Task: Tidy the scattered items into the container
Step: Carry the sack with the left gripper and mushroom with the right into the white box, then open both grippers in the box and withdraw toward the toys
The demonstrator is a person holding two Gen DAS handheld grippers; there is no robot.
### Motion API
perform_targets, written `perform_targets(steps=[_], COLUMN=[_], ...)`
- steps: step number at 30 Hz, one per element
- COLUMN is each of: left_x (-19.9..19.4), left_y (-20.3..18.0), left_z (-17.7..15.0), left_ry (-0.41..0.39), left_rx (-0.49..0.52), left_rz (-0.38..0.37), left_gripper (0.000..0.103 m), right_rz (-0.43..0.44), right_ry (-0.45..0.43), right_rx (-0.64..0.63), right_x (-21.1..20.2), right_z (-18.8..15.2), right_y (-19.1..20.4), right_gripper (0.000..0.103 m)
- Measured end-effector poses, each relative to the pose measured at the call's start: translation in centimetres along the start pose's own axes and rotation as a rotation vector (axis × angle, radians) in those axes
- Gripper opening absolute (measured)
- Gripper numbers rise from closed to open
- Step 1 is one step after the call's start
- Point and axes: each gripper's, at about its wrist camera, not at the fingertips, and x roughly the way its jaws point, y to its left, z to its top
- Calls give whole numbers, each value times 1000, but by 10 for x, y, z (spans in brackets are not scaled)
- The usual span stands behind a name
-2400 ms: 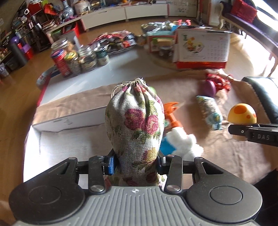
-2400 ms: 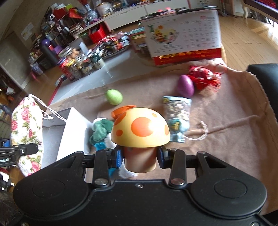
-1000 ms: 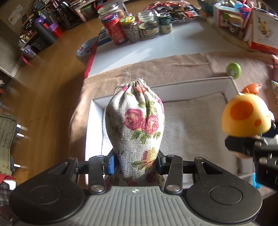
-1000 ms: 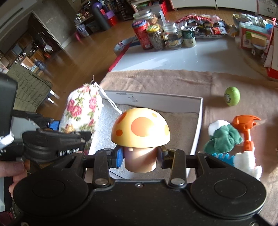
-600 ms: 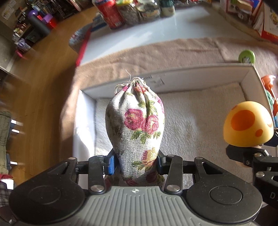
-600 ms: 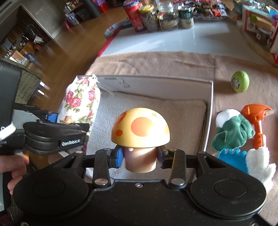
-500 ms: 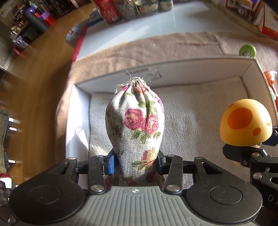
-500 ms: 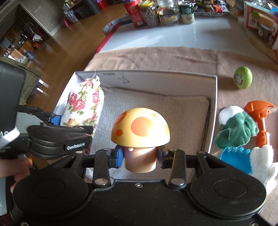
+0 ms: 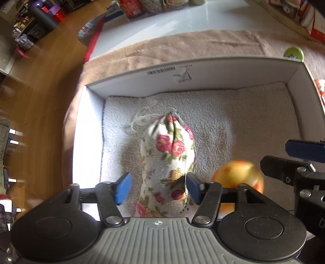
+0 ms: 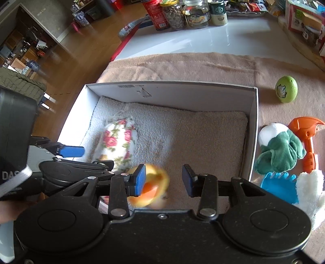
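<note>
I see my left gripper hanging over the white box with its jaws spread; they have just been opening, and the floral pouch lies between them on the towel lining, its tied neck toward the far wall. The right-hand pad looks close against the cloth, but I cannot tell whether it touches. My right gripper is spread too, gripping nothing, though its reading would suggest otherwise. The mushroom toy shows as an orange-yellow blur low in the box, partly behind the left pad and just beside the pouch.

Outside the box, on the tan cloth, lie a green egg, a green and white plush, an orange toy axe and a blue toy rake against some white fluff. Jars stand on the white table beyond.

The right wrist view gives me the whole box, the scattered toys and the left gripper's side. The left wrist view hides most of those toys, showing only the egg at the box's far corner, but it gives the pouch's drawstring and the barcode label on the far wall.
</note>
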Motion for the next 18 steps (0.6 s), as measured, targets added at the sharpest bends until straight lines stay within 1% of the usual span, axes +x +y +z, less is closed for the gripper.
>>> perform_targets(steps=[1,3,7,11,13,14,17,18], left_x=[-5,-16,-39,-63,-77,-83,-102,-107], left_y=[0,1,-7,-25,-37,-43,-65,-74], left_z=[0,-3,-16,-34,-43,-48,-59,-62], left_ry=[-7,-23,-54,-83,-101,-110,-143,-150], left_rx=[-2,-13,-25,-22,-15,-13,-3,-2], left_rz=[2,2,-13,-36,-37,-37,-61,-70], left_gripper=[63,69,69,71,76,81,84,88], right_rz=[1,1,7,19,24,24,18,19], right_ry=[-6,-20,-58,-100,-119,-130,-153,-157], right_rx=[0,-5,-18,-26,-30,-29,-30,-23], right_x=[-3,-10,-29,-55,-69,-76,-95,-100], right_z=[-1,-3,-8,-16,-22,-26,-38,-43], right_y=[0,0,-3,-9,-15,-18,-31,-37], right_gripper=[43,43,43,44,46,49,50,50])
